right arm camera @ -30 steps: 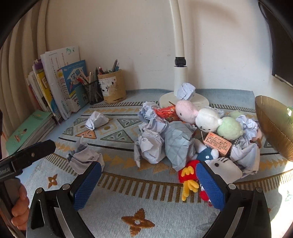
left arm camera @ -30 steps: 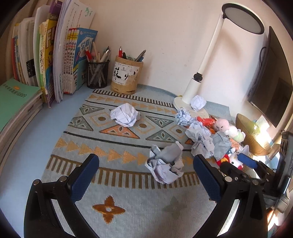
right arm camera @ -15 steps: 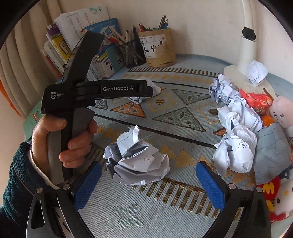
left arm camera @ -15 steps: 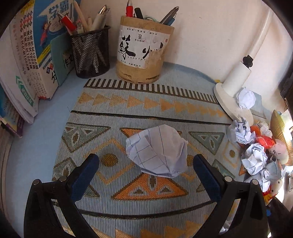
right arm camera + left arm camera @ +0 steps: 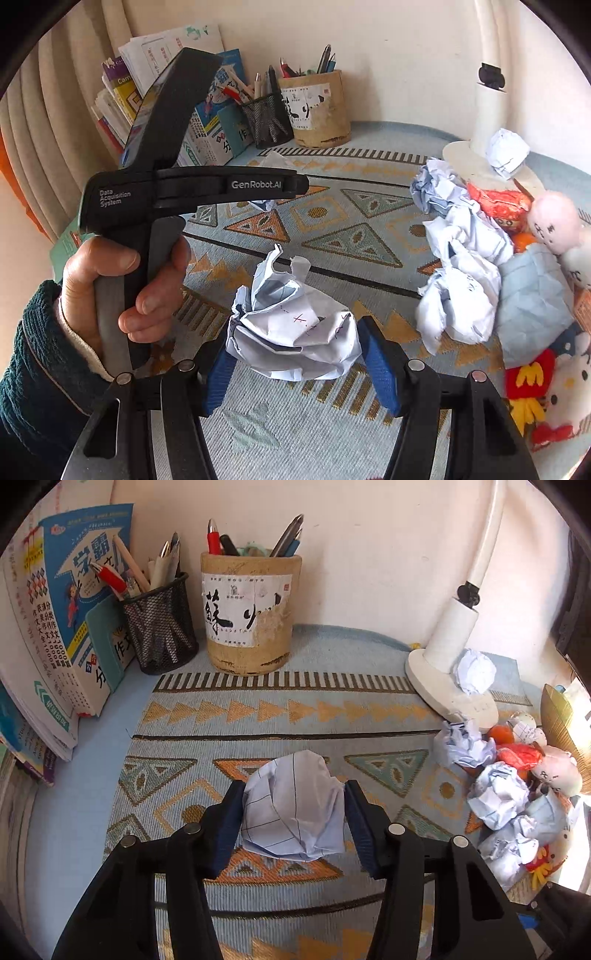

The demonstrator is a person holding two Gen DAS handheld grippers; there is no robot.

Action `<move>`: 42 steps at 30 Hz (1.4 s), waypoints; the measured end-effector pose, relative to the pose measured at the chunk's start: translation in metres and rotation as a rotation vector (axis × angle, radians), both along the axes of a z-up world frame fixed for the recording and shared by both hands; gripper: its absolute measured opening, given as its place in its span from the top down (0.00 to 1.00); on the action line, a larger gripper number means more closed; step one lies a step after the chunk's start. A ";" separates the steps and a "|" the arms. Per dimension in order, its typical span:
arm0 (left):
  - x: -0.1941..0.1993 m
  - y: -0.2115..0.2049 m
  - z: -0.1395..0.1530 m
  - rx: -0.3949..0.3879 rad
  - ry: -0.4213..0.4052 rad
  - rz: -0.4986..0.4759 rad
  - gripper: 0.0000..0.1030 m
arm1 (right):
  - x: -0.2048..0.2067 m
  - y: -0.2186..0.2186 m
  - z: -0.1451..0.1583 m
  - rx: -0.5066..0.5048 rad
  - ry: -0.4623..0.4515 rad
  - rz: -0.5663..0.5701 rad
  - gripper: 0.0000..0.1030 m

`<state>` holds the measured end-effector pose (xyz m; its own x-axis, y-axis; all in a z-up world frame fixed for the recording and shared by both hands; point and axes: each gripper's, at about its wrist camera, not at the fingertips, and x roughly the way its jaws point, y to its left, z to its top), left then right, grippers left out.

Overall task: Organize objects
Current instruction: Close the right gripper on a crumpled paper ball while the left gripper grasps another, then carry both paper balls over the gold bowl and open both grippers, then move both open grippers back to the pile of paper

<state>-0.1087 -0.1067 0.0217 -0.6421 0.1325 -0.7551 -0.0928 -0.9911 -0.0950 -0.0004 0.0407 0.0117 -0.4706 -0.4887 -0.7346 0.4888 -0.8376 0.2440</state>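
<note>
My left gripper [image 5: 293, 816] is shut on a crumpled ball of lined paper [image 5: 293, 806] on the patterned mat [image 5: 332, 709]. My right gripper [image 5: 295, 354] is shut on another crumpled paper ball [image 5: 291, 332] nearer the mat's front. The left gripper's body and the hand holding it [image 5: 122, 280] fill the left of the right wrist view. More paper balls [image 5: 461, 266] and small plush toys [image 5: 554, 221] lie in a heap at the right, seen too in the left wrist view [image 5: 498, 797].
A tan pen holder [image 5: 247, 613], a black mesh pen cup [image 5: 159, 627] and leaning books [image 5: 62, 609] stand at the back left by the wall. A white lamp base [image 5: 443, 679] with a paper ball [image 5: 474, 670] on it is at the back right. A woven basket [image 5: 557, 716] shows at the right edge.
Both grippers moved in on their paper balls and closed from wide open onto them. The left one came forward toward the pen holders.
</note>
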 end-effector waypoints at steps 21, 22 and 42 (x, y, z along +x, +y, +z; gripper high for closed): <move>0.031 0.311 0.101 0.147 0.149 -0.397 0.51 | 0.004 0.403 0.095 -0.103 0.064 -0.884 0.39; 0.027 0.327 0.093 0.149 0.133 -0.414 0.51 | 0.000 0.409 0.090 -0.095 0.049 -0.885 0.39; 0.073 0.295 0.093 0.197 0.148 -0.384 0.11 | 0.027 0.364 0.091 -0.104 0.104 -0.739 0.19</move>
<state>-0.0355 0.1882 0.1144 -0.6175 0.5138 -0.5956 -0.4768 -0.8467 -0.2360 0.0264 0.4044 0.1031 -0.7671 -0.0833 -0.6361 -0.1666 -0.9316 0.3230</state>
